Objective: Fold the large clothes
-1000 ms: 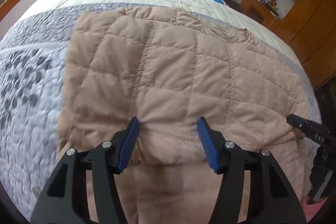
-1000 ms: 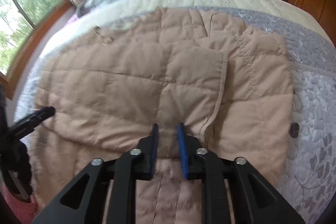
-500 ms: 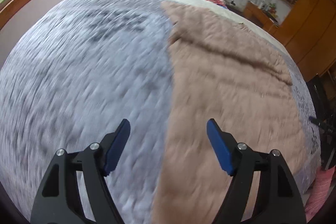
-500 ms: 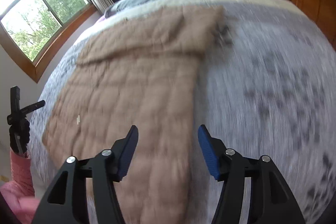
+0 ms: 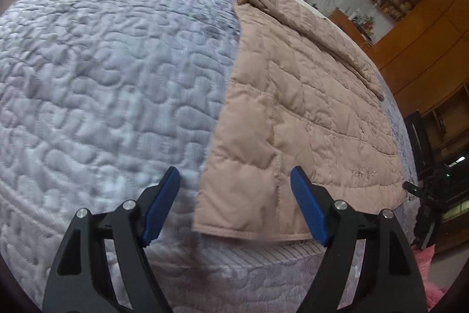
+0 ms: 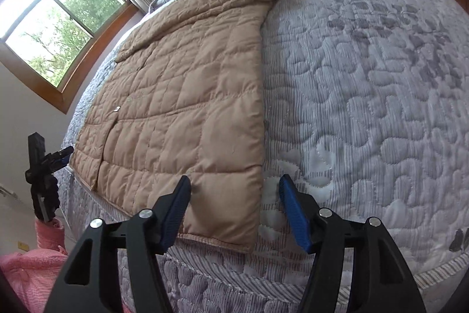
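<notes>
- Task item: a tan quilted padded jacket [image 5: 296,96] lies flat on a bed covered by a grey-lilac quilted bedspread [image 5: 102,63]. Its lower hem sits at the near edge of the mattress.
- From the right wrist view the jacket [image 6: 181,96] appears folded to a long panel, with one straight edge running away from the camera and bare bedspread [image 6: 366,84] beside it.
- Left gripper [image 5: 234,207]: jaws spread wide, holding nothing. It hangs over the near left corner of the jacket; contact cannot be confirmed.
- Right gripper [image 6: 234,210]: jaws spread wide, empty. It straddles the near right corner of the jacket; contact cannot be confirmed.
- Each gripper shows at the far side of the other's view: right one [image 5: 422,195], left one [image 6: 55,159].
- Surroundings: a wood-framed window [image 6: 55,28]; wooden cabinets [image 5: 425,19]; pink cloth [image 6: 26,275] low beside the bed.
</notes>
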Tool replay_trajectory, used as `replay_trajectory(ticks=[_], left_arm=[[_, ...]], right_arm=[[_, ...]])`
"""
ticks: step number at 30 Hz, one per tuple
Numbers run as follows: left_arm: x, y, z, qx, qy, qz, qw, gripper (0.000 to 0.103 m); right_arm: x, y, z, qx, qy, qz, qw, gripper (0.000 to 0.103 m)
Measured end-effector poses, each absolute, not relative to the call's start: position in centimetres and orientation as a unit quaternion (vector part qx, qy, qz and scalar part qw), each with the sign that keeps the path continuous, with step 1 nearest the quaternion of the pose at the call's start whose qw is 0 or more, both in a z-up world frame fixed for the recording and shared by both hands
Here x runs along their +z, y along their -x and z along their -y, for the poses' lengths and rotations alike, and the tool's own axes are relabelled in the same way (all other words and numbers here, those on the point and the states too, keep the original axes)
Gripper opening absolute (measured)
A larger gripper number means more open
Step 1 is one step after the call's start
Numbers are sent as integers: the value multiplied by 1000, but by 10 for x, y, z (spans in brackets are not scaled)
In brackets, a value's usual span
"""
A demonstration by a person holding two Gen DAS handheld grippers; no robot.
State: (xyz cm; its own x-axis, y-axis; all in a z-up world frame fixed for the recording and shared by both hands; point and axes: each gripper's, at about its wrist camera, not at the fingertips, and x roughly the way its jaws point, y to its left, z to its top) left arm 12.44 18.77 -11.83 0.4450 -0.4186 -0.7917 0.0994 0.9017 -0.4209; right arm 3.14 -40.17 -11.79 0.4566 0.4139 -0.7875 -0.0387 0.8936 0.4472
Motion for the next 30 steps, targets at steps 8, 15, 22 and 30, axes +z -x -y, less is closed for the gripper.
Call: replay_trajectory(ticks=[8,15,22,30], left_arm=[[-122,-126,-172,-160,147,-507,834,34],[-108,-112,-174,-173,164,-475,847,9],[-82,-69,-178,-197,152,-450,858,9],[-119,-61,-180,-177,138,-488,844,9]], right_arm=[[-123,-37,389,149,-181,-504,832,28],[-112,-26,390,159,-199,-487,835,10],[-83,7,398,176,-193,-452,853,10],[-122,13,393,150,-184,-491,839,10]])
